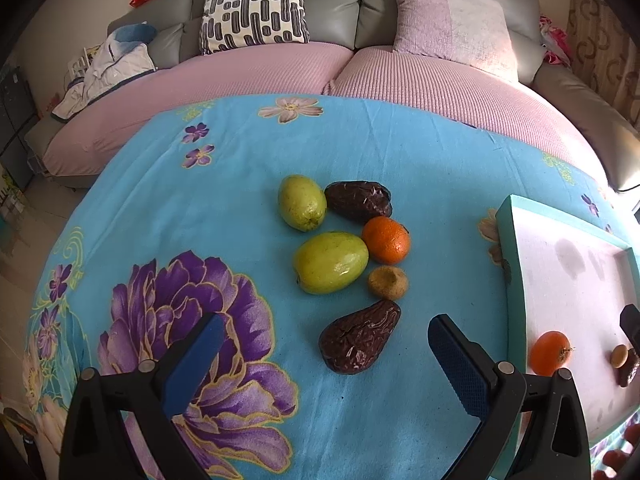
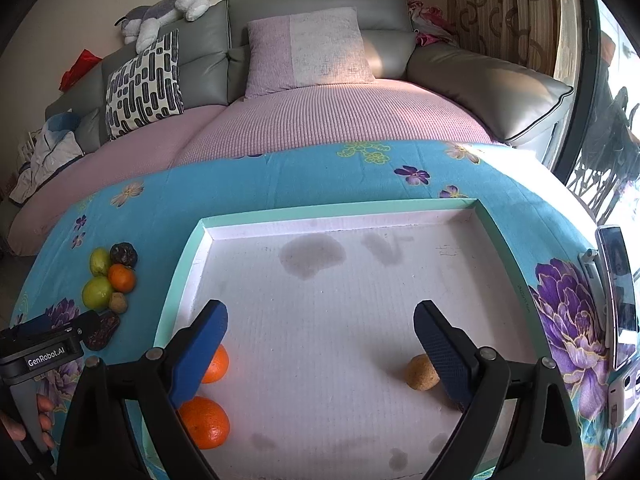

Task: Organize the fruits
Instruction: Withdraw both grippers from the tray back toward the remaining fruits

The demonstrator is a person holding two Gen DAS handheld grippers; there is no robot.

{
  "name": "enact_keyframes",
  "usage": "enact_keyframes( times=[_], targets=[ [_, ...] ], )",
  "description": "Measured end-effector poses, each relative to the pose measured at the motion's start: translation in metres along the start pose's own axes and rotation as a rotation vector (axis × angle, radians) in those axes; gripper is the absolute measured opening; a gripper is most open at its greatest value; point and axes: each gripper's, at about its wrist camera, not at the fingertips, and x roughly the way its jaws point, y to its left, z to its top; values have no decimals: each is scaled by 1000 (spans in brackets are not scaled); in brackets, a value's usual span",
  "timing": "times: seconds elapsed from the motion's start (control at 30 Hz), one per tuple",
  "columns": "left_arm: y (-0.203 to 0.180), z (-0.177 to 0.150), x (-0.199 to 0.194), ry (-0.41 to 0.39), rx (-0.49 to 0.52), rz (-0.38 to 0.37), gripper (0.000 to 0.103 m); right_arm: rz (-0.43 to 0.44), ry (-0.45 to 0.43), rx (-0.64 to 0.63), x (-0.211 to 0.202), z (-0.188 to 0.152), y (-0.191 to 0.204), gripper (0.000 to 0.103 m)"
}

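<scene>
Both of your jaws stand wide apart, gripping nothing. Your left gripper (image 1: 322,354) hovers over the blue cloth (image 1: 180,208); your right gripper (image 2: 320,334) hovers over the tray (image 2: 188,264).

Loose on the cloth, left of the tray, I count six fruits:
- Two green fruits (image 1: 330,262), smooth and oval, long axes running left-right.
- Two dark wrinkled dates (image 1: 359,337); the near one tapers far-right.
- One orange (image 1: 386,239).
- One small brown fruit (image 1: 387,281).

Inside the tray: two oranges (image 2: 205,422), one brown fruit (image 2: 421,372), possibly one date at the frame edge.

cloth (image 1: 200,220): turquoise, purple flowers | tray (image 2: 180,280): mint rim, white floor | cushion (image 1: 256,8): black-and-white dashes
</scene>
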Motion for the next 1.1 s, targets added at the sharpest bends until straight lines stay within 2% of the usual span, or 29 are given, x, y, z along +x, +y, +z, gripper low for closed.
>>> enact_keyframes(
  times=[0.27,0.43,0.63,0.77,0.93,1.03,1.1],
  targets=[
    [2,7,-6,-38,-3,-73,103,21,-33,-28,1,1,14,95],
    [14,12,-5,-47,-30,-73,103,42,-17,-19,5,3,21,95],
    [39,19,-10,-92,-103,-104,103,149,-20,-27,7,6,44,95],
    [58,23,-10,-111,-147,-108,103,183,-31,-103,8,4,74,95],
    [79,27,-7,-107,-183,-106,103,280,-29,-126,9,0,108,95],
    [91,29,-5,-103,-187,-164,103,308,-11,-139,13,-3,125,95],
    [97,31,-3,-94,-194,-172,103,307,7,-160,17,-6,135,95]
  ],
)
